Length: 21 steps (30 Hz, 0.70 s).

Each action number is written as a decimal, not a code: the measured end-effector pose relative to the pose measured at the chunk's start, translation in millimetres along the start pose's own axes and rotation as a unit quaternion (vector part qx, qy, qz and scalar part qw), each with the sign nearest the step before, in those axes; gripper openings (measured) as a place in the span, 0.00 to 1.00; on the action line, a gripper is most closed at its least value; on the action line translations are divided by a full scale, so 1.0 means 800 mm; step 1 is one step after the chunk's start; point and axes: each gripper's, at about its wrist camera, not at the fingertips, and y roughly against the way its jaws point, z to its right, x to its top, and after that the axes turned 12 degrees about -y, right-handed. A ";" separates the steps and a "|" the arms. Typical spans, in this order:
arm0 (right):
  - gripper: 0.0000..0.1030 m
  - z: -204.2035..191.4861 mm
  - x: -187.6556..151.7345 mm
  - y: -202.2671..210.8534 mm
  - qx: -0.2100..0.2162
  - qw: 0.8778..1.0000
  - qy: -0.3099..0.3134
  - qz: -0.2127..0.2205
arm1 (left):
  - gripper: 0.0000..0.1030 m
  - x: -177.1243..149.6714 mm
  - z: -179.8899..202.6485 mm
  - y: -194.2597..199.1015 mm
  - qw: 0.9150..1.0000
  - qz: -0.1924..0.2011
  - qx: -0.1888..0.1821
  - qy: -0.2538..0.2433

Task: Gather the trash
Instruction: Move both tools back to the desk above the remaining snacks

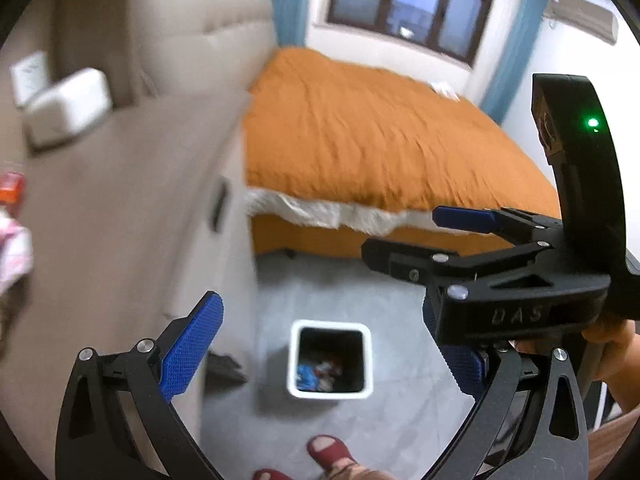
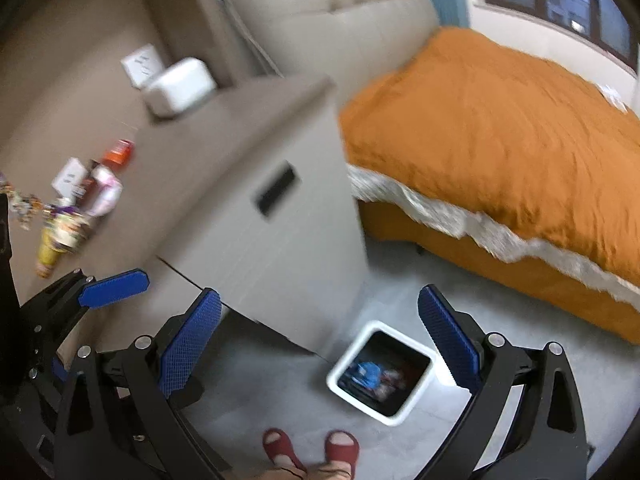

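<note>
A white square trash bin (image 1: 330, 358) stands on the grey floor with wrappers inside; it also shows in the right wrist view (image 2: 382, 372). My left gripper (image 1: 320, 352) is open and empty, high above the bin. My right gripper (image 2: 320, 344) is open and empty, also above the floor near the bin; it shows from the side in the left wrist view (image 1: 400, 236). Several pieces of trash (image 2: 64, 224) lie on the beige nightstand top (image 2: 224, 128) at the left, with an orange-red packet (image 2: 118, 152) and a pink wrapper (image 2: 106, 196). The frames are blurred.
A white box (image 2: 178, 86) sits at the back of the nightstand. The bed with an orange cover (image 2: 500, 128) fills the right, its beige headboard (image 2: 320, 12) behind. My feet in red sandals (image 2: 312, 450) stand just before the bin.
</note>
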 end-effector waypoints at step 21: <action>0.95 -0.332 0.002 -0.022 0.164 0.957 0.238 -0.003 | 0.95 -0.137 -0.243 0.215 0.957 -0.021 0.271 0.102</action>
